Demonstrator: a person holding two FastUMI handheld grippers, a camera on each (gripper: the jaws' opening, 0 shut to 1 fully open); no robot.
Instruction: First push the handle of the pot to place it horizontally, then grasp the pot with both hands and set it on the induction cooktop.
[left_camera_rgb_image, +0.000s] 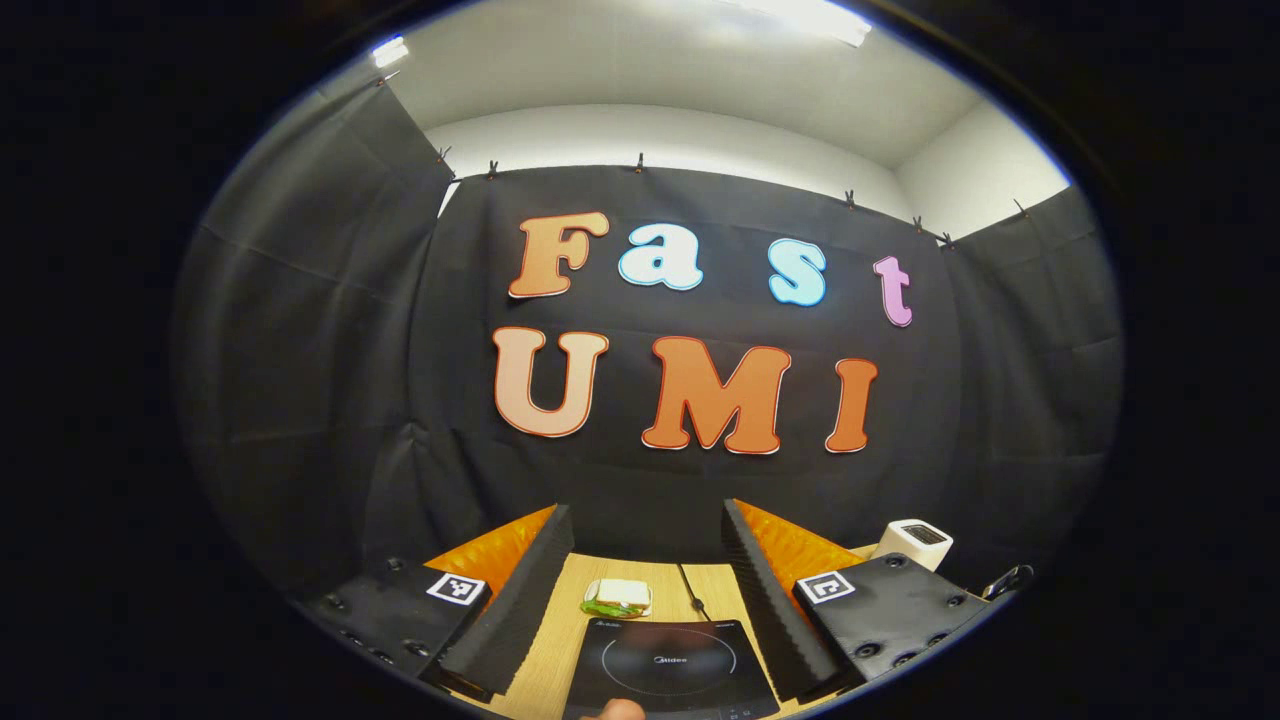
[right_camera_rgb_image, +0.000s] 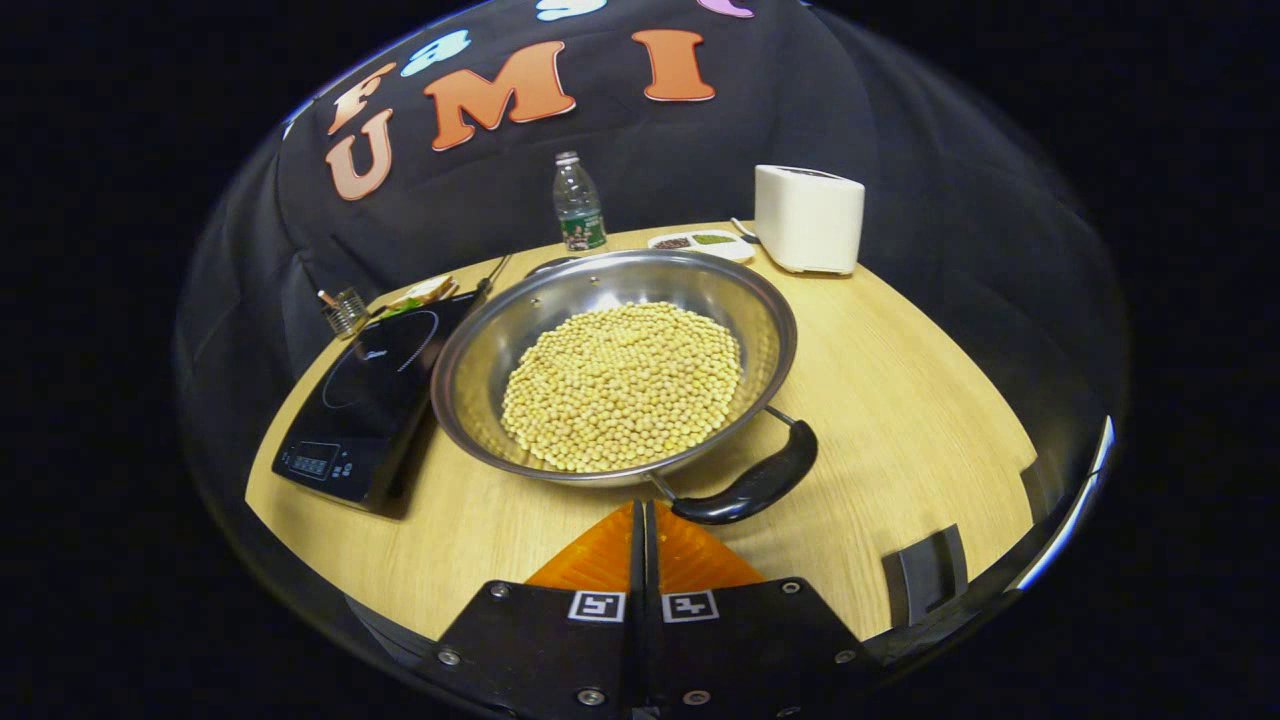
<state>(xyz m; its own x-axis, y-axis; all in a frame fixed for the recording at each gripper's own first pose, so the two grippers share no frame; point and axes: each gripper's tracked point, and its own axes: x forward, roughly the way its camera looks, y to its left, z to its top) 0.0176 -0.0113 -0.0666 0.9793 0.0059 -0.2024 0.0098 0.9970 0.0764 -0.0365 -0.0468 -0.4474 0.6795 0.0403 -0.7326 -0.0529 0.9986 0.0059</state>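
Note:
In the right gripper view a steel pot (right_camera_rgb_image: 615, 370) full of yellow beans sits mid-table, its black side handle (right_camera_rgb_image: 752, 485) on the near right rim. My right gripper (right_camera_rgb_image: 642, 512) is shut with nothing between its fingers, the tips just left of that handle's near end. The black induction cooktop (right_camera_rgb_image: 370, 405) lies touching the pot's left side. In the left gripper view my left gripper (left_camera_rgb_image: 645, 545) stands open and raised, with the cooktop (left_camera_rgb_image: 668, 668) below between its fingers.
A white toaster (right_camera_rgb_image: 808, 218), a water bottle (right_camera_rgb_image: 578, 204) and a small dish of seasonings (right_camera_rgb_image: 700, 243) stand at the table's back. A sandwich (left_camera_rgb_image: 618, 597) lies behind the cooktop beside its cord (left_camera_rgb_image: 690, 592). A small wire rack (right_camera_rgb_image: 345, 312) sits at the left edge.

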